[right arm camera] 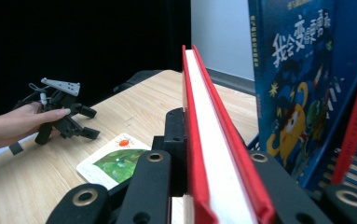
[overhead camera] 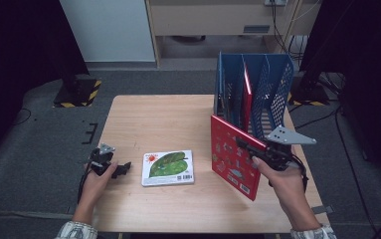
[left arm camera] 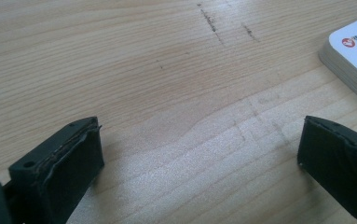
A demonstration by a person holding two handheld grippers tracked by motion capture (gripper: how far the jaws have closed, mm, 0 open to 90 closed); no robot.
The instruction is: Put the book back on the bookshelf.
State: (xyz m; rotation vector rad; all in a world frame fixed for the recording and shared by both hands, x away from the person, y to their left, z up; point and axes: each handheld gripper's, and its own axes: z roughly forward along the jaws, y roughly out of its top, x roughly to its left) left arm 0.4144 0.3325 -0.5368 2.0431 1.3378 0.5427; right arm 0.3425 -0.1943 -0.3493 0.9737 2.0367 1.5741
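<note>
Right gripper (overhead camera: 244, 146) clenched on red book (overhead camera: 233, 155), jaws pressed flat against both covers near the spine edge, as seen along the jaws in the right gripper view, where the book (right arm camera: 209, 140) rises edge-on between them with white page block showing between the red covers. Book held upright and slightly tilted, lower corner at or just above the wooden table (overhead camera: 153, 119); contact with the tabletop cannot be told. Position: right part of the table, just in front of the blue mesh file rack (overhead camera: 277, 84), front cover facing left. Rack standing at the far right edge of the table, already containing a thin red book (overhead camera: 247, 94) upright in a middle compartment; a blue picture book (right arm camera: 292, 74) with Chinese lettering noted upright in the rack in the right gripper view. Left gripper (overhead camera: 121, 168) released, jaws spread wide and empty, resting low over the bare table near the left edge, held in the left hand (overhead camera: 97, 183). White book with green leaf cover (overhead camera: 168, 168) lying flat on the table, just to the right of the left gripper, apart from it; its corner (left arm camera: 353, 56) visible beyond the open jaws in the left gripper view.
</note>
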